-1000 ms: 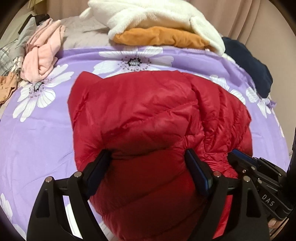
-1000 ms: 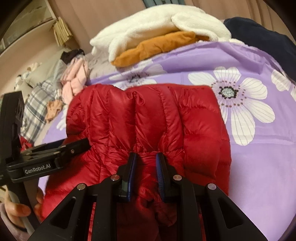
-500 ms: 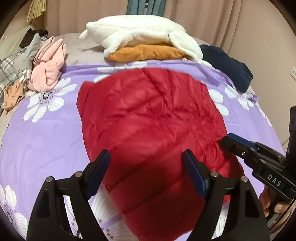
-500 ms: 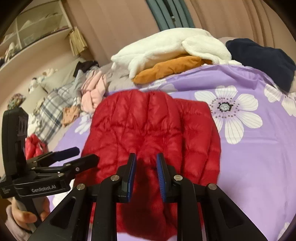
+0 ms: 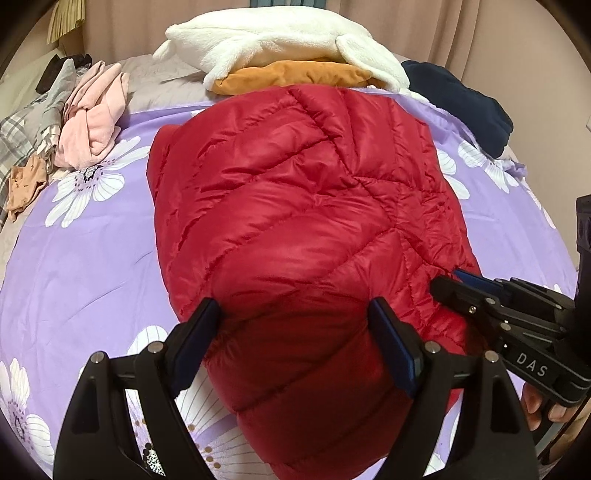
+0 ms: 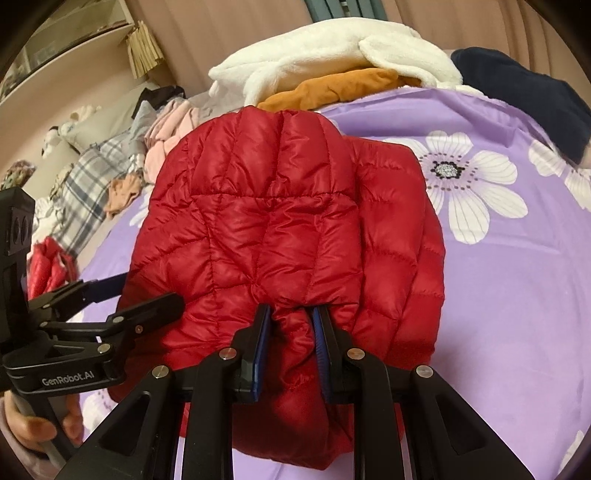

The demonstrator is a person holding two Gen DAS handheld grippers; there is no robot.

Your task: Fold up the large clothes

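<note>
Red quilted down fills your left wrist view: the puffer jacket [image 5: 295, 221] lies on the bed's purple flowered sheet [image 5: 85, 258], its far edge near a white fleece [image 5: 273, 33] and an orange garment [image 5: 295, 72]. Your left gripper [image 5: 295, 332] has its fingers [image 5: 199, 332] wide apart, with a thick roll of jacket bulging between them; they seem to straddle the padding, and whether they press on it is hard to tell. Your right gripper [image 5: 461, 284] enters from the right edge, at the jacket's side.

From the right wrist view, the right gripper [image 6: 291, 343] has its fingers [image 6: 260, 343] close together, clamped on a narrow pleat of the jacket [image 6: 280, 229] at its near edge. The left gripper [image 6: 125, 295] reaches in from the left, with a hand [image 6: 33, 424] on its handle.

To fold well, carry both grips together and level, so the slippery padding lands square rather than sliding askew.

The jacket's sleeves and zip are out of sight. The near hem is covered by the grippers, and loose clothes [image 6: 92, 173] at the left blur together.
</note>
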